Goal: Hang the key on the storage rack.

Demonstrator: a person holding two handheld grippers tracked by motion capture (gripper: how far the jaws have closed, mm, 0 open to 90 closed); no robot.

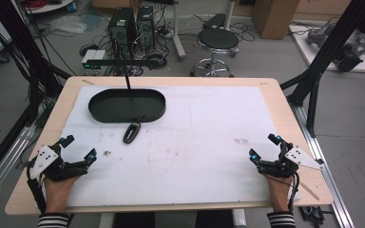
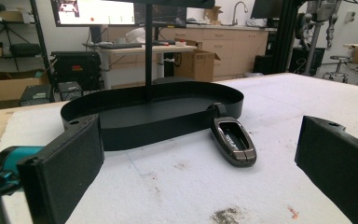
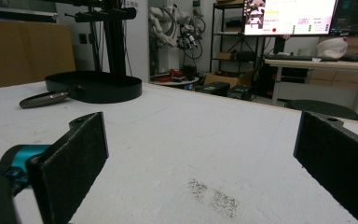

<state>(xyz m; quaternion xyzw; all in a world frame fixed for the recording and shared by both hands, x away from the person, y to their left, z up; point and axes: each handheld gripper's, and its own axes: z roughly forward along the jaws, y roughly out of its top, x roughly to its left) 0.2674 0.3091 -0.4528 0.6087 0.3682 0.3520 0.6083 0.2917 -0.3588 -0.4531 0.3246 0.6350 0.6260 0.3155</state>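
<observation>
A dark car key fob [image 1: 131,132] lies on the white mat just in front of a black oval tray [image 1: 98,107] that carries an upright post with a crossbar. The left gripper view has the key fob [image 2: 233,140] lying against the tray's wall [image 2: 168,128]. From the right gripper view the key fob [image 3: 44,99] and tray [image 3: 95,87] are far off at the left. My left gripper [image 1: 79,148] rests at the near left corner, open and empty. Over at the near right, my right gripper [image 1: 264,147] is open and holds nothing.
The white mat [image 1: 195,128] covers most of the wooden table [image 1: 171,81]. Small dark smudges [image 1: 107,153] mark the mat near the left gripper. Black frame posts [image 1: 323,52] stand at the right edge, with a stool [image 1: 217,40] and computer towers behind the table.
</observation>
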